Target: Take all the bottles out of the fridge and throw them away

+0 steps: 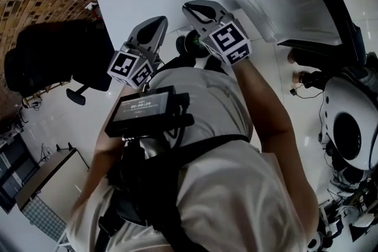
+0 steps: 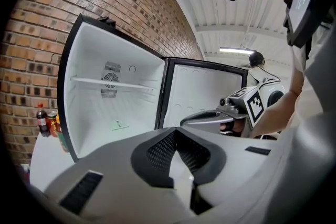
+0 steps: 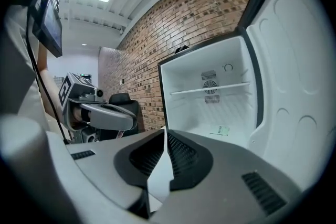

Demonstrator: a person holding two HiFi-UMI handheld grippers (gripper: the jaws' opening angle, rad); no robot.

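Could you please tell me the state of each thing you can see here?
Fridge: open, no bottles visible inside.
Fridge door: swung wide open.
Shelf: in place, bare.
Cola bottle: upright, outside beside the fridge.
Left gripper: jaws together, empty.
Right gripper: jaws together, empty.

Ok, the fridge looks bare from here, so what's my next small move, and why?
I'd likely nudge the right tongs toward the open door to start closing it. The fridge shows only a bare shelf and floor, no bottles. The right tongs and the left tongs both hold nothing.
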